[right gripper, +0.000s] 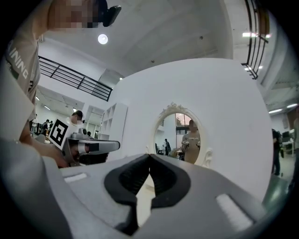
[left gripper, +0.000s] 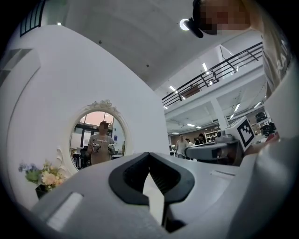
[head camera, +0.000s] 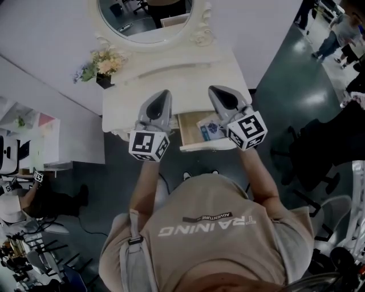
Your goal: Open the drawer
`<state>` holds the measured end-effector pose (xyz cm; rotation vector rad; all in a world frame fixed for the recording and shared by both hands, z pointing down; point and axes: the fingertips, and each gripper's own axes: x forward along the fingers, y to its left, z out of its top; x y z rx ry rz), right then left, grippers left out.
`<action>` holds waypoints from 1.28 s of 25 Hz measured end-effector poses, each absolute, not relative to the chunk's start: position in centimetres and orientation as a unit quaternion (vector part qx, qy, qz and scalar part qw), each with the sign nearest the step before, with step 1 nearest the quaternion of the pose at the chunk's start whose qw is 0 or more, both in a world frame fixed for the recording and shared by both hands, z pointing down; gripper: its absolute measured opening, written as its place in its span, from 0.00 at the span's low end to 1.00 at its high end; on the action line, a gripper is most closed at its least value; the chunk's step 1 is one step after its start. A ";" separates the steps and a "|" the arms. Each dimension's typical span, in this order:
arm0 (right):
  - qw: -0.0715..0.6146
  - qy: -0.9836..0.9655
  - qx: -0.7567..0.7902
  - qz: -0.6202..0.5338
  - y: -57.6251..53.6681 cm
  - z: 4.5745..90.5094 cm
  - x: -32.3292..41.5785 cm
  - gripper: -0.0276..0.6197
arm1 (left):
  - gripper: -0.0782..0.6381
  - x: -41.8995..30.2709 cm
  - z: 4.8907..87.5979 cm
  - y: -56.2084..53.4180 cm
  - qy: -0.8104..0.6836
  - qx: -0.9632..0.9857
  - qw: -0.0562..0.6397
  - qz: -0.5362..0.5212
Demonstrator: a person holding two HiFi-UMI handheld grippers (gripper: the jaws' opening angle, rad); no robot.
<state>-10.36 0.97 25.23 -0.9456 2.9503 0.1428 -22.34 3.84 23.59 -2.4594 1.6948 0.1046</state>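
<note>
White wall (head camera: pixel 51 34) stands behind a creamy dressing table (head camera: pixel 171 74) with a smooth top and curvy edges. Dark, shiny grey floor (head camera: pixel 285 85) lies beside it. An oval mirror (head camera: pixel 145 17) sits at the back of the table, inside a white frame with curly bumps. A small bunch of soft pink, cream and blue flowers (head camera: pixel 102 63) stands in a dark pot at the table's left corner.

The drawer (head camera: pixel 191 134) is in the front of the table, on the right side. It is pulled out, and its inside looks like pale, flat wood. A blue and white packet (head camera: pixel 210 128) lies in it.

The person holds both grippers up over the front of the table, side by side and apart. The left gripper (head camera: pixel 165 93) is smooth grey plastic with a pointed tip and a cube of black and white squares on its back. Its dark, ribbed pads touch at the tips, with nothing between them. The right gripper (head camera: pixel 214 90) looks the same. From the head view it is above the open drawer. Its jaws are also pressed together at the tips and hold nothing.
</note>
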 end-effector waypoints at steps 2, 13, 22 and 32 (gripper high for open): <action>0.021 0.949 -0.309 0.053 1.2 25.5 -10.1 0.05 | 0.11 -22.5 24.3 4.1 0.575 -0.814 0.080 0.030; 0.014 0.951 -0.309 0.032 1.9 27.8 -9.9 0.05 | 0.11 -23.0 25.8 5.4 0.590 -0.804 0.071 0.015; -0.003 0.951 -0.307 0.028 2.5 28.9 -10.1 0.05 | 0.11 -23.5 26.9 6.2 0.591 -0.805 0.058 0.012; -0.020 0.950 -0.310 0.029 1.8 30.2 -10.1 0.05 | 0.11 -23.5 28.5 5.5 0.589 -0.807 0.042 0.002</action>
